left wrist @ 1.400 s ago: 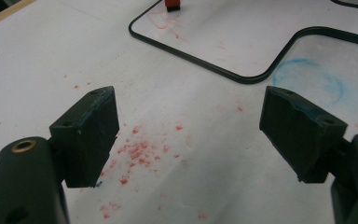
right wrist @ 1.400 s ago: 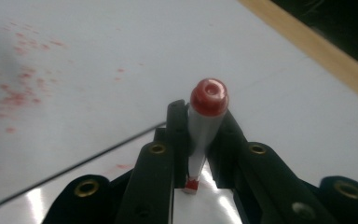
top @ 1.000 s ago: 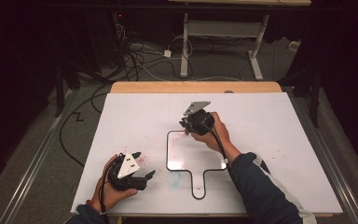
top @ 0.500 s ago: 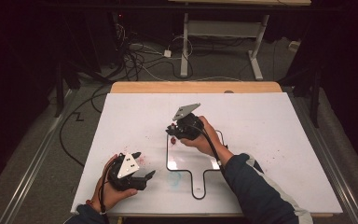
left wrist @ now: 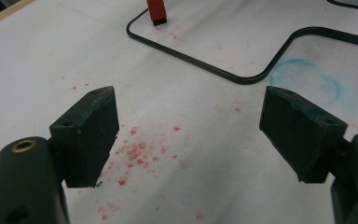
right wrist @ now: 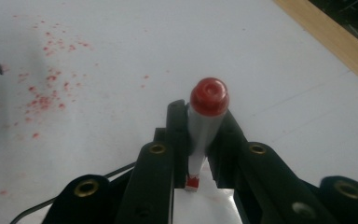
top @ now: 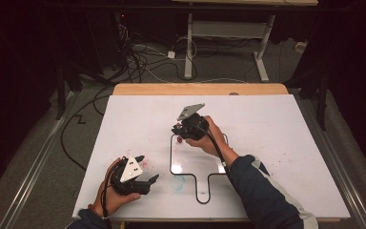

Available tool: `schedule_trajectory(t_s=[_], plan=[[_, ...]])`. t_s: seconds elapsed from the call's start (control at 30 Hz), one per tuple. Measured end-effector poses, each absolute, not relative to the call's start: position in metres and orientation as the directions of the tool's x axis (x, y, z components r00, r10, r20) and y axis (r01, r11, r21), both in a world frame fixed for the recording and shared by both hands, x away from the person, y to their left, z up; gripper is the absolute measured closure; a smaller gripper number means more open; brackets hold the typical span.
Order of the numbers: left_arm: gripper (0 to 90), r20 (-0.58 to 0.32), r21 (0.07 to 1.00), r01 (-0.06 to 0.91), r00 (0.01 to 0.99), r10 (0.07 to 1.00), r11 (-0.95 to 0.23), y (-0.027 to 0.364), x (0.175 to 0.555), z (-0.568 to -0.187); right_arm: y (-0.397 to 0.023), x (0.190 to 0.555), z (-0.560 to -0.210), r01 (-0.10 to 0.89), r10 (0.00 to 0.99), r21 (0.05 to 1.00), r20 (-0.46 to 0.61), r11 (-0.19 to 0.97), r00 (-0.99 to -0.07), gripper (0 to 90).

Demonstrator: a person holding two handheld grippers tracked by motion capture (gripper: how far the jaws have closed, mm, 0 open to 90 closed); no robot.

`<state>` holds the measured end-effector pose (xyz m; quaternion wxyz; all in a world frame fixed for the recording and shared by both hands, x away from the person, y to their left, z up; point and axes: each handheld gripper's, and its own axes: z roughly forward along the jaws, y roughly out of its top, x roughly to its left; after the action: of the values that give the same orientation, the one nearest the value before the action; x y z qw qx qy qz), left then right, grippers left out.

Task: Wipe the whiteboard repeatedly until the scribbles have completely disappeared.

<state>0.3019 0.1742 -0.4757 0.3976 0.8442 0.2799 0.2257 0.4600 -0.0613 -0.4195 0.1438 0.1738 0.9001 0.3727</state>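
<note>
A grey marker (right wrist: 200,135) with a red end cap stands tip down on the white board (top: 276,143), and my right gripper (right wrist: 201,116) is shut on its barrel. In the high view the right gripper (top: 178,134) hovers over the top left corner of a black paddle-shaped outline (top: 171,160). The marker's red tip (left wrist: 157,11) meets that outline (left wrist: 242,79) in the left gripper view. My left gripper (top: 147,168) lies near the board's front left; its jaws (left wrist: 189,135) stand wide open with nothing between them.
Red specks (left wrist: 135,154) dot the board in front of the left gripper, and a faint blue smudge (left wrist: 307,84) lies inside the outline. A wooden table edge (top: 200,88) runs behind the board. Cables (top: 143,57) and table legs stand on the floor beyond.
The right gripper with the marker has shifted left along the outline's top edge towards its left corner. The left gripper has stayed put.
</note>
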Motion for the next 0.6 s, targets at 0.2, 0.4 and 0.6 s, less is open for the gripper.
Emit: schedule_trajectory(t_s=[0.2,0.4,0.6], plan=[[18.8,0.157,0.797,0.295,0.741,0.653,-0.527,0.174,0.302,-0.476,-0.067,0.471,-0.418,0.232,0.486,0.705,-0.180,0.670,-0.855,81.1],[18.7,0.157,0.800,0.293,0.740,0.654,-0.523,0.175,0.302,-0.475,-0.059,0.470,-0.418,0.234,0.426,0.715,-0.098,0.659,-0.900,81.1],[18.8,0.144,0.804,0.292,0.750,0.646,-0.517,0.175,0.301,-0.475,-0.051,0.461,-0.415,0.234,0.345,0.689,-0.024,0.686,-0.938,81.1]])
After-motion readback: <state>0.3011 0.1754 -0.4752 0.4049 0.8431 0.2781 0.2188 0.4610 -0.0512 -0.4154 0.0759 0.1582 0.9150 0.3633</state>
